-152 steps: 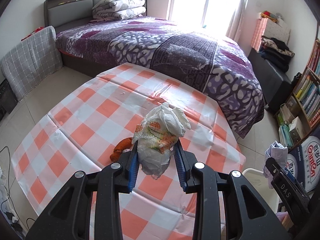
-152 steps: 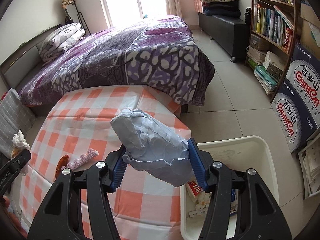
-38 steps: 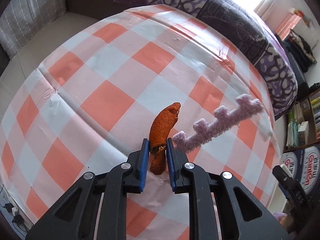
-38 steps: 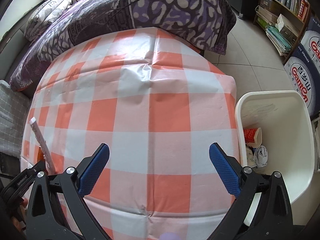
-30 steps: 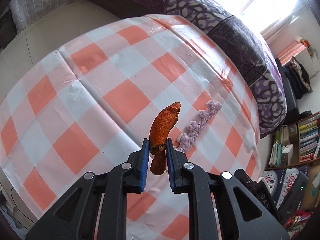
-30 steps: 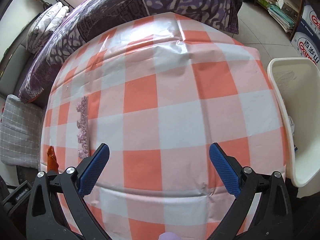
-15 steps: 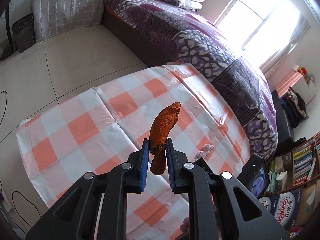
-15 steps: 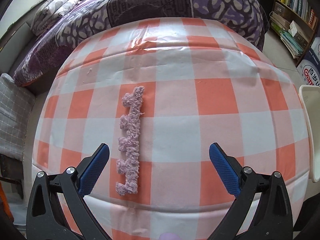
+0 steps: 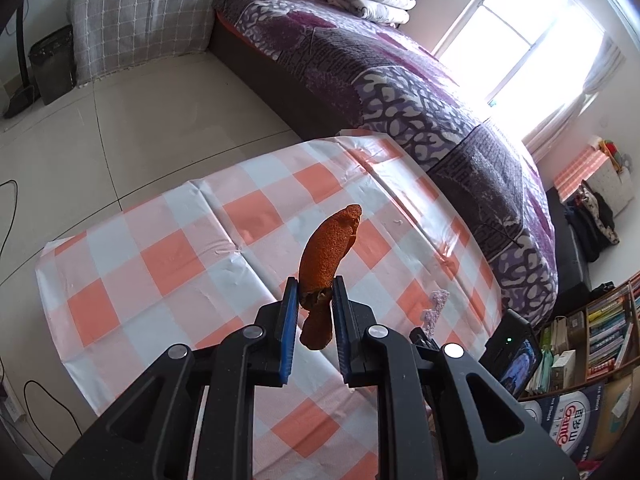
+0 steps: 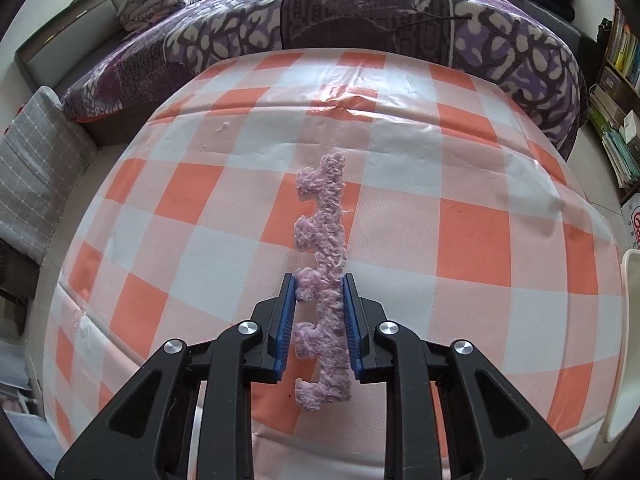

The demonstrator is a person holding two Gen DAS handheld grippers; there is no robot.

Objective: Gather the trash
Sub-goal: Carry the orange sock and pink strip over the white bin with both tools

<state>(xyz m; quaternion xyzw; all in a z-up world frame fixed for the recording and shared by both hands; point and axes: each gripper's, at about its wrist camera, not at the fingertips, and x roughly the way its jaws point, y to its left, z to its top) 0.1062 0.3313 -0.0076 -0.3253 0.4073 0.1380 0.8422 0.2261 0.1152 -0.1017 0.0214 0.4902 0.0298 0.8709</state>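
Note:
My left gripper (image 9: pixel 314 300) is shut on an orange peel (image 9: pixel 328 252) and holds it high above the checked table (image 9: pixel 192 248). My right gripper (image 10: pixel 319 300) is shut on a fuzzy purple strip (image 10: pixel 322 240) that lies along the checked tablecloth (image 10: pixel 460 240), its far end pointing towards the bed. The strip's tip (image 9: pixel 436 306) also shows in the left wrist view, beside the right gripper's body. The white trash bin (image 10: pixel 630 340) shows only as a rim at the right edge of the right wrist view.
A purple patterned bed (image 9: pixel 400 80) stands beyond the table. A grey checked cushion (image 9: pixel 140 12) leans at the far left. Bookshelves (image 9: pixel 604 336) and a printed box (image 9: pixel 568 432) stand on the right. Cables (image 9: pixel 8 208) lie on the tiled floor.
My left gripper has risen farther from the table with the peel. My right gripper has moved onto the purple strip and closed on it.

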